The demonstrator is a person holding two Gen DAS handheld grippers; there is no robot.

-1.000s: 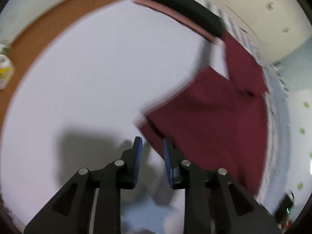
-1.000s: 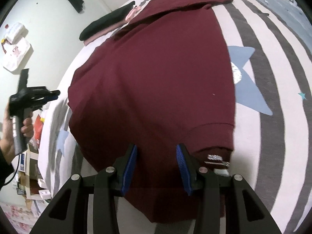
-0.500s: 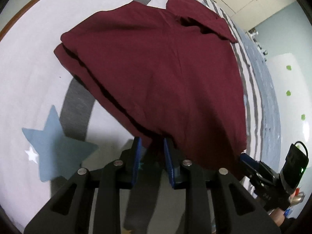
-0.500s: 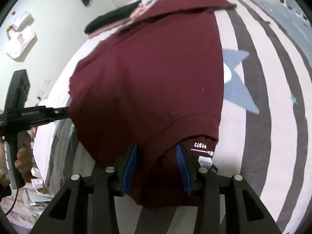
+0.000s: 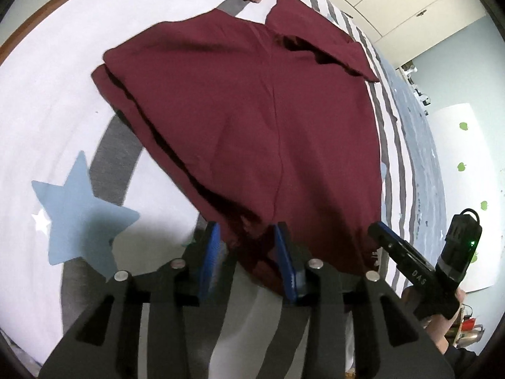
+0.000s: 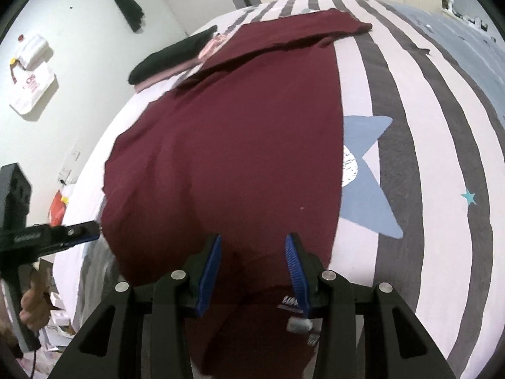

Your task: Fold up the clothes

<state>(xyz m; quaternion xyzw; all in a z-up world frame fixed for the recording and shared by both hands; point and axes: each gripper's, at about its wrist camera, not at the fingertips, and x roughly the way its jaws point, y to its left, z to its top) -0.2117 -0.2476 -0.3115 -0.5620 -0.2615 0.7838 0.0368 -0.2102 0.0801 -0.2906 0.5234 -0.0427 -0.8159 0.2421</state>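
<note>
A maroon shirt (image 5: 258,120) lies spread flat on the striped bedcover (image 5: 47,94), one sleeve folded across its far end. My left gripper (image 5: 246,230) is open at the shirt's near left edge, with rumpled fabric lying between its blue pads. In the right wrist view the same shirt (image 6: 240,145) fills the middle. My right gripper (image 6: 252,243) is open over the near hem, and a white label (image 6: 288,300) shows by its right finger. Each gripper appears in the other's view: the right one (image 5: 388,243) and the left one (image 6: 85,230), both hand-held.
Folded black and pink garments (image 6: 170,60) lie at the bed's far edge. A blue star (image 6: 366,183) is printed on the cover right of the shirt, another star (image 5: 79,211) on its left. A wooden bed rim (image 5: 47,9) and a wall-hung bag (image 6: 31,91) bound the left side.
My left gripper swung from bare sheet to the shirt's near edge and its jaws spread a little wider. The right gripper crept forward over the hem, staying open.
</note>
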